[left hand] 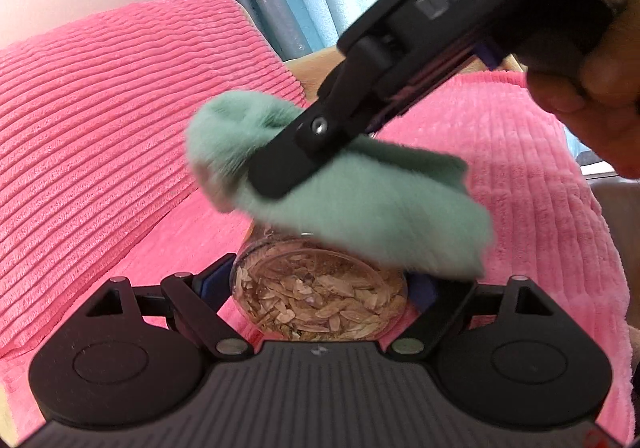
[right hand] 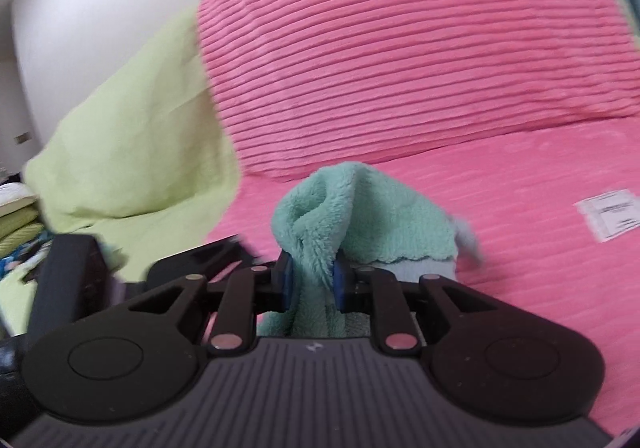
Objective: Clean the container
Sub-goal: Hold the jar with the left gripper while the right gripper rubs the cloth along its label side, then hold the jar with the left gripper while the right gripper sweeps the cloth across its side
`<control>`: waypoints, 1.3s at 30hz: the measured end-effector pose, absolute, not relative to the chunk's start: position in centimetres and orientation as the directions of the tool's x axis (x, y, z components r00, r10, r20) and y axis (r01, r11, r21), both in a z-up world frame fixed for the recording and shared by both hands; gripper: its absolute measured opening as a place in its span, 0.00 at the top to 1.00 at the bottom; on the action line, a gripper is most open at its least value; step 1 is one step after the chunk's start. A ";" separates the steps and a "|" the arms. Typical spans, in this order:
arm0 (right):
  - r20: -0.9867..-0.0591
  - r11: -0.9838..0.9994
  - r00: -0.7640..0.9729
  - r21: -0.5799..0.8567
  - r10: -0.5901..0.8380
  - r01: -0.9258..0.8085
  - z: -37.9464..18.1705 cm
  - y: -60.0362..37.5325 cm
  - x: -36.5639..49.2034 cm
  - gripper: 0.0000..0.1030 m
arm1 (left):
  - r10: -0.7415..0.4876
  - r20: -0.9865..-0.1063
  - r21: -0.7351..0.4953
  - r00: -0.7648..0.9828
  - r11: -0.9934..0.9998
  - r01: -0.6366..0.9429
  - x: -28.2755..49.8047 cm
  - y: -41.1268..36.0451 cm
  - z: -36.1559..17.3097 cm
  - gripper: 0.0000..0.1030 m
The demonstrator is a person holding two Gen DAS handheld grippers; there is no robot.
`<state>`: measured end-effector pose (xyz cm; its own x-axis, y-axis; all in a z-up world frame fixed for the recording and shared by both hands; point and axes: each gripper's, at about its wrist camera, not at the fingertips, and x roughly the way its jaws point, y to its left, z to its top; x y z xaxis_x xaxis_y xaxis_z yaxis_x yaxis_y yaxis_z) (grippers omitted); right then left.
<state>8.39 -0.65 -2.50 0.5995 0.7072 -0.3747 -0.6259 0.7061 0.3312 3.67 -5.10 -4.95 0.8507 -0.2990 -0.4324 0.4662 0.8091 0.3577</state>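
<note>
Left jaws clamping seed-filled container (left hand: pixel 320 296), right jaws pinching green cloth (right hand: pixel 320 232), pink bedding (right hand: pixel 400 48) behind

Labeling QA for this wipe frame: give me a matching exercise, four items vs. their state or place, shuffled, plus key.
Column 1:
1. green cloth
2. clear container
3. pink ribbed cushion
4. white paper label

Column 2:
A. lying flat on the pink cover
B. pinched in the right gripper
C. leaning up behind the seat surface
D. held between the left gripper fingers, full of pale flakes

Pairs: 1-B, 2-D, 3-C, 4-A
</note>
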 end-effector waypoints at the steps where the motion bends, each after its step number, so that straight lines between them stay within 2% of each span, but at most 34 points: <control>1: -0.374 0.713 0.608 0.328 0.701 -0.620 -2.5 -0.1 8.6 0.85 | -0.299 -0.432 0.358 0.851 0.809 0.466 3.7 -5.1 -4.9 0.17; 16: -0.349 0.753 0.667 0.324 0.658 -0.573 -1.3 2.7 15.5 0.82 | -0.295 -0.422 0.368 0.857 0.809 0.459 3.7 -5.3 -5.1 0.17; 18: -0.349 0.724 0.635 0.331 0.690 -0.605 -1.8 2.5 16.6 0.82 | -0.292 -0.420 0.377 0.859 0.805 0.458 3.6 -5.5 -5.1 0.17; 22: -0.361 0.654 0.551 0.308 0.753 -0.691 -1.5 6.8 16.5 0.82 | -0.291 -0.419 0.384 0.860 0.802 0.458 3.6 -5.5 -5.2 0.17; 32: -0.359 0.706 0.608 0.345 0.708 -0.619 -2.0 15.2 21.2 0.87 | -0.282 -0.409 0.420 0.868 0.786 0.453 3.2 -6.1 -5.4 0.17; 36: -0.359 0.722 0.627 0.358 0.692 -0.592 -2.1 17.7 22.7 0.86 | -0.286 -0.420 0.390 0.861 0.800 0.456 3.4 -5.8 -5.3 0.16; 39: -0.361 0.722 0.625 0.358 0.692 -0.592 -2.1 13.8 21.5 0.86 | -0.327 -0.424 0.299 0.845 0.830 0.471 3.7 -5.0 -4.9 0.16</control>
<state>21.45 13.77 -2.10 0.6250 0.6919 -0.3614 -0.5924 0.7219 0.3576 3.66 -4.97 -4.90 0.8445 -0.3266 -0.4244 0.4713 0.8296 0.2994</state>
